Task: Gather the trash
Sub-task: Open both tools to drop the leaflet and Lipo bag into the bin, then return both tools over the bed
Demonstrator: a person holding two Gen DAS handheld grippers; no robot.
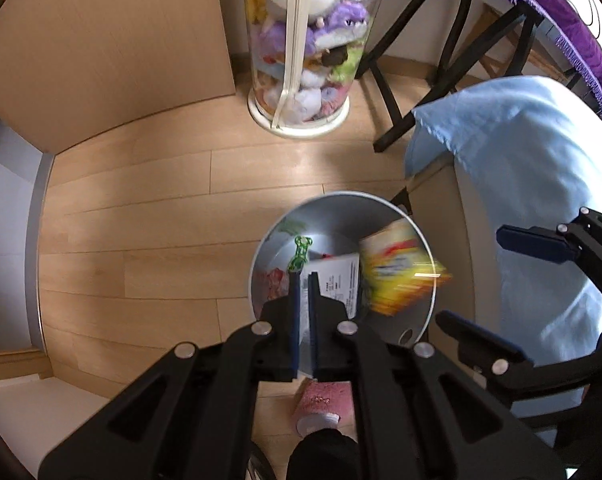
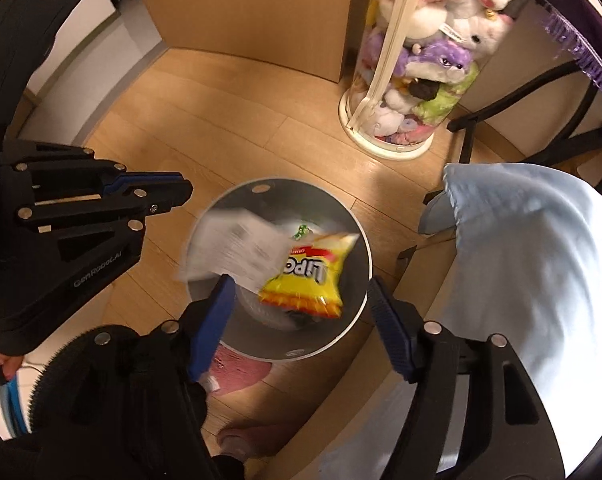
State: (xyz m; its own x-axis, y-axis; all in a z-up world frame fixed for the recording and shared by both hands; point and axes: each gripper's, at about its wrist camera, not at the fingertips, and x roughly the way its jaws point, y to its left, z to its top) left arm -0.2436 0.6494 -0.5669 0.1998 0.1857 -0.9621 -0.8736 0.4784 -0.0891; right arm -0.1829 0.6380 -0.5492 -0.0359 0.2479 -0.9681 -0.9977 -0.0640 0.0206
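light: bright, soft shadows | blur: falling yellow packet (image 2: pixel 306 276) (motion-smeared) | edges: fisheye-bent, dark

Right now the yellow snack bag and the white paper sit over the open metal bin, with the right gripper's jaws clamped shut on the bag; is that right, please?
Not quite: the right gripper is open, its blue pads clear on either side of the yellow snack bag, as the right wrist view shows. The bag and the white paper are indeed over the open metal bin.

Left gripper (image 1: pixel 304 280) pointing steeply down, jaws almost closed, blue pads near-parallel, right gripper (image 2: pixel 301 300) just beside it, also pointing steeply down, jaws spread wide, nothing pressed between its pads.
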